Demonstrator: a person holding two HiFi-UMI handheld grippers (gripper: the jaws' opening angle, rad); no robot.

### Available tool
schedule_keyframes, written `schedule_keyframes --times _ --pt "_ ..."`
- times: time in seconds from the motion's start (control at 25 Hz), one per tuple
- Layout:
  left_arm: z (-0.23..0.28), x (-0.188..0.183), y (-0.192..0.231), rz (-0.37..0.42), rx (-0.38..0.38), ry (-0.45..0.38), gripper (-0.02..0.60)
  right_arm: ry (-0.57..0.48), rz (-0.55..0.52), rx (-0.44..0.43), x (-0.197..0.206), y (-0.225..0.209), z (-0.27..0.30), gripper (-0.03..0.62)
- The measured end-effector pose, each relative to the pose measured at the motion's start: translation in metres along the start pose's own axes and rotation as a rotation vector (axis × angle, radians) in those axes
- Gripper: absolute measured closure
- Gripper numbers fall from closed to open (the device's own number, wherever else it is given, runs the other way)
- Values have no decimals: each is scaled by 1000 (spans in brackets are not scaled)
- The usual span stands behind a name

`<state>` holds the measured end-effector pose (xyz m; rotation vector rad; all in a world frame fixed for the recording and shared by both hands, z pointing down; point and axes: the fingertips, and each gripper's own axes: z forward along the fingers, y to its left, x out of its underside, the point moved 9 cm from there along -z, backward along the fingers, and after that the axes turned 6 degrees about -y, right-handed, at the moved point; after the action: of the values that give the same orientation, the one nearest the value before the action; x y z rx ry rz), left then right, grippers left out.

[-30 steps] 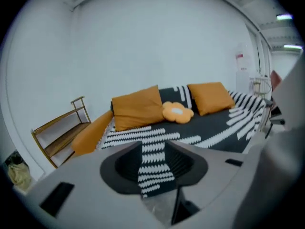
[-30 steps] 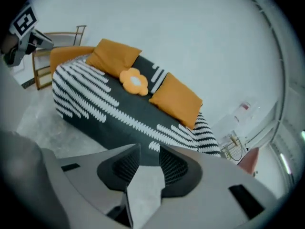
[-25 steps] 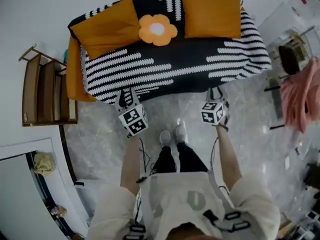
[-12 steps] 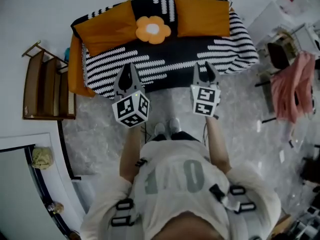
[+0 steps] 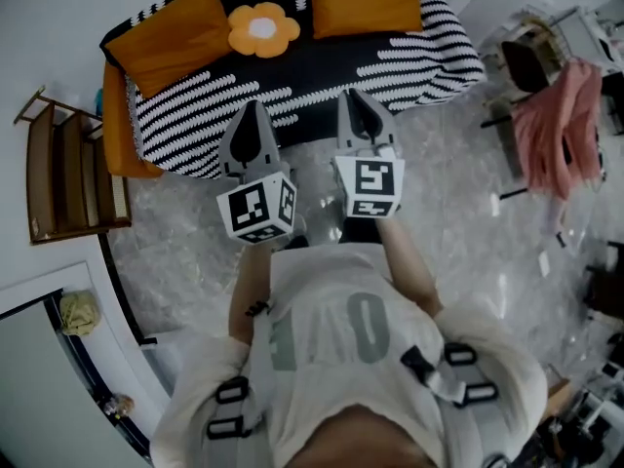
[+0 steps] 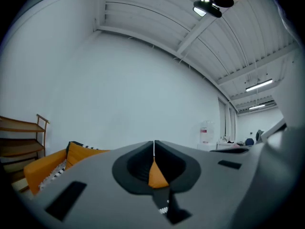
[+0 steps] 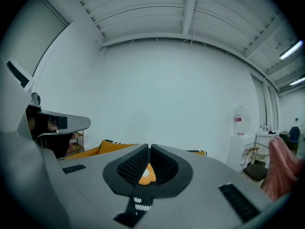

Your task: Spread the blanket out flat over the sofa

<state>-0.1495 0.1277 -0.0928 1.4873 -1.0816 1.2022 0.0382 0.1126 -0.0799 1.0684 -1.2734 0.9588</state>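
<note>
Black-and-white blanket covers the far sofa, wooden shelf at left. Left gripper and right gripper have risen, jaws just closed, empty.

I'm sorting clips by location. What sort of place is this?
Probably a mock living corner inside an industrial hall: an orange sofa under a black-and-white striped blanket, a ribbed metal roof with strip lights, and a white water dispenser.

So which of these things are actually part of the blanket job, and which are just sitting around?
Part of the job: striped blanket; sofa under it.

Just lying about: orange cushions; flower cushion; wooden shelf; pink cloth hanging at the right.
</note>
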Motion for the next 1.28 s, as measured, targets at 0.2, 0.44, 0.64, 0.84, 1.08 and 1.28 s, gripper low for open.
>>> schedule_keyframes --times 0.2,0.44,0.64,0.84,1.08,1.28 --pt "36 32 -77 10 35 9 569 38 -127 2 39 -78 -5 585" --pt "111 108 -201 -53 -93 -48 569 111 -311 -118 101 -231 4 586" --pt "182 184 -284 -90 -141 -84 569 195 -323 -217 187 -350 35 586" --pt "237 293 -325 -89 -81 -30 569 241 -240 -177 309 -423 70 585" --pt "262 455 -353 -95 14 59 569 321 63 -50 485 -486 90 530" --pt "261 587 -361 -85 32 133 569 425 188 -18 634 -509 101 484"
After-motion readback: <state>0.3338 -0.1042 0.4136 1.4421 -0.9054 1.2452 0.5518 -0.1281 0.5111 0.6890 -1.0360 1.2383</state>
